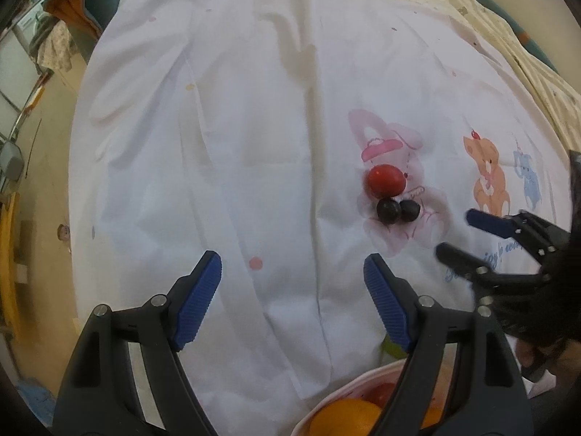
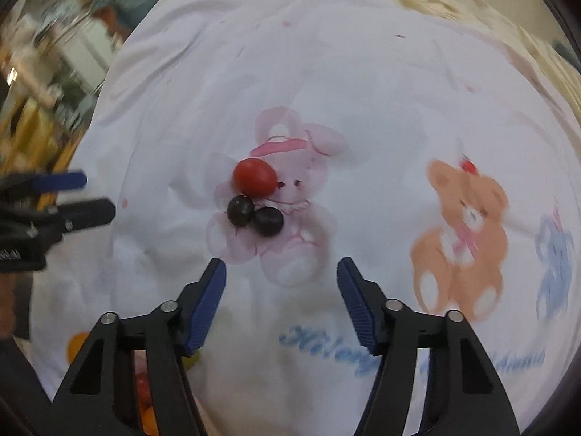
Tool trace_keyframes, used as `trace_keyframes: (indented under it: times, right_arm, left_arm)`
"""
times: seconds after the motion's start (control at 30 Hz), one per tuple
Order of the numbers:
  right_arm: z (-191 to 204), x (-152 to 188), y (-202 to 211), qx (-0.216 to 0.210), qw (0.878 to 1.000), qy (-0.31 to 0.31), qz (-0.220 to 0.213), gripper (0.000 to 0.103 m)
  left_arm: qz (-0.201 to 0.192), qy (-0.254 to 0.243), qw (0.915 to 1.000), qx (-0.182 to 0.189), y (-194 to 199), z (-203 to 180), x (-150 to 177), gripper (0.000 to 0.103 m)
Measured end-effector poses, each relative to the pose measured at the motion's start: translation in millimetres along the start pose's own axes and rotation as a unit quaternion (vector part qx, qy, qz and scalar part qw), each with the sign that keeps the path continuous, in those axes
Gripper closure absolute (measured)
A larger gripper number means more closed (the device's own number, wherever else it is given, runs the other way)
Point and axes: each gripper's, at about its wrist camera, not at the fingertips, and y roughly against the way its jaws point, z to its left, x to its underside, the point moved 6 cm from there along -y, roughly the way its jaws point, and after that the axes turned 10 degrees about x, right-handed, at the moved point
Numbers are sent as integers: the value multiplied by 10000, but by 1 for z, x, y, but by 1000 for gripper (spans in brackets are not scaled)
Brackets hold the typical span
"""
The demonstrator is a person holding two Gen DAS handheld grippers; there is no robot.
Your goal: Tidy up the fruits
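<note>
A red cherry tomato (image 1: pixel 385 181) (image 2: pixel 254 177) lies on the white cloth, with two dark grapes (image 1: pixel 388 210) (image 2: pixel 240 210) touching it on the near side, the second grape (image 2: pixel 268 221) beside the first. My left gripper (image 1: pixel 292 259) hovers open and empty, left of and nearer than the fruits. My right gripper (image 2: pixel 282 264) is open too, its jaws apart just short of the grapes, nothing between them. Each gripper shows in the other's view: the right one (image 1: pixel 455 232) and the left one (image 2: pixel 96 194).
A pale pink bowl (image 1: pixel 348 388) with an orange (image 1: pixel 345 418) and red fruit sits under my left gripper at the near edge. The white cloth (image 1: pixel 254 127) carries bunny and bear prints. Its left edge drops to the floor (image 1: pixel 40 181). Beige patterned fabric (image 1: pixel 508 36) lies far right.
</note>
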Motion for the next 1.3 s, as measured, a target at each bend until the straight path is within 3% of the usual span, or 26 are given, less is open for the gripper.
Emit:
trace_keyframes:
  times: [0.1,0.27,0.43,0.5,0.67,0.8,0.9,0.97,1.07,1.13,1.3]
  right_arm:
    - [7,-7,-12,77,9990,440,-40,44]
    - [13,-14,-33,121,9957,916,-60,58]
    - [22,-20,-46,166,9909,1329,-91,60]
    - [26,-20,-46,157,9887,1484,-140,77]
    - [27,-16,-38,57,9884,1505,-206,79]
    - [14,-6,-16,-2,9943,1032,-255,79]
    - [-5,3,10,-102,9993,223,-267,79]
    - [-15,9,24,-198,9987,-405,-236,79]
    - [-41,39,48,-199,9876,-1551,-99,79]
    - [-44,49,53,-186,9840,-1766,-119,79]
    - [-57,82,58,-123,9686,-2483,-90,79]
  left_arm:
    - [4,172,9998,57,1,5,-5,25]
    - [36,385,9992,59,2,17,-7,25]
    - [89,522,9986,54,0,26,-5,25]
    - [106,510,9986,42,-1,27,-5,25]
    - [103,390,9992,13,-3,23,-4,25]
    - [7,236,9997,-10,-4,17,-4,25]
    - [-62,212,9997,-97,-10,9,-7,25]
    - [-27,245,9997,56,-17,-1,-10,26]
    - [-62,137,9998,155,-26,-20,-16,33]
    - [-22,-9,9998,202,-35,-35,-16,45]
    - [82,-20,9996,280,-63,-56,-14,58]
